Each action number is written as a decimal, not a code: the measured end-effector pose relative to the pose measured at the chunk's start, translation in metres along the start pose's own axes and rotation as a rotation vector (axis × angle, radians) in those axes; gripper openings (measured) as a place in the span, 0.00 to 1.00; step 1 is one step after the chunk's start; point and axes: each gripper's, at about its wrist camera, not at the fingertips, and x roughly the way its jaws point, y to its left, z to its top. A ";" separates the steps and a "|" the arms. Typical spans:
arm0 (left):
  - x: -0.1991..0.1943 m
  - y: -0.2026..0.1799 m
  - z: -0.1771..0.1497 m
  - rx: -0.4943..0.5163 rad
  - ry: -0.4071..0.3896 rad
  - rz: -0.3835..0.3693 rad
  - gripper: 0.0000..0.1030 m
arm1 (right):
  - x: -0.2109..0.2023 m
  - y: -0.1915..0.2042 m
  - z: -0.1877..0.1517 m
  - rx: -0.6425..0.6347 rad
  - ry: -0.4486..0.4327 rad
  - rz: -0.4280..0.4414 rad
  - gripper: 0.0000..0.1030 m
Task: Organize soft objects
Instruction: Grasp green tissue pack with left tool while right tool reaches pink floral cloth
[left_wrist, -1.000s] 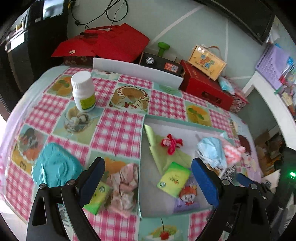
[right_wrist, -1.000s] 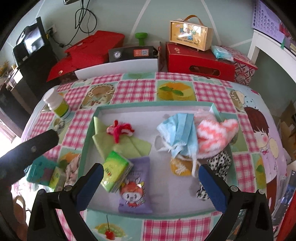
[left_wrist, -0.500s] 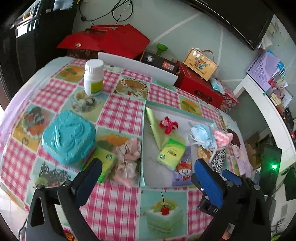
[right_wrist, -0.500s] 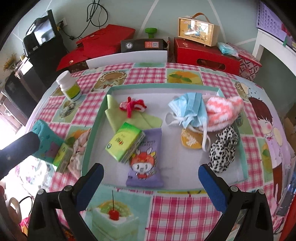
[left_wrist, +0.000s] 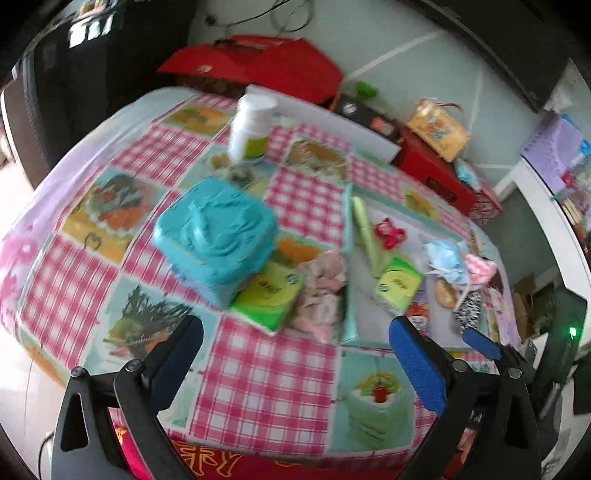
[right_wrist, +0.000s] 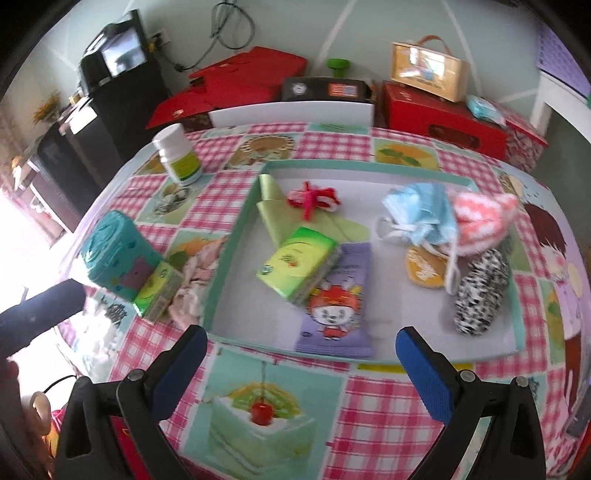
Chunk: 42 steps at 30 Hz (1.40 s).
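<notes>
Tissue pack (left_wrist: 267, 297) and crumpled cloth (left_wrist: 321, 291) lie outside the tray (left_wrist: 348, 258), just left of its wall, ahead of my left gripper (left_wrist: 291, 354), which is nearer. Both it and my right gripper (right_wrist: 295, 354) gape wide, holding nothing.

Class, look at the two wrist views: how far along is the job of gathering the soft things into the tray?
Done: the tray already holds a green tissue pack, purple tissue pack, blue mask and other soft items. In hand: nothing; the left gripper and right gripper are both open and empty. Left: the teal pack, a second green pack and the pink cloth lie outside it.
</notes>
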 end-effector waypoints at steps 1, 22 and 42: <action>0.005 0.002 0.000 -0.009 0.018 0.016 0.98 | 0.003 0.003 0.000 -0.010 0.007 0.004 1.00; 0.069 0.037 0.007 -0.356 0.150 0.028 0.97 | 0.019 0.022 0.012 -0.076 0.016 0.071 1.00; 0.116 0.015 0.026 -0.523 0.092 0.167 0.90 | 0.018 -0.009 0.013 -0.020 0.016 0.028 1.00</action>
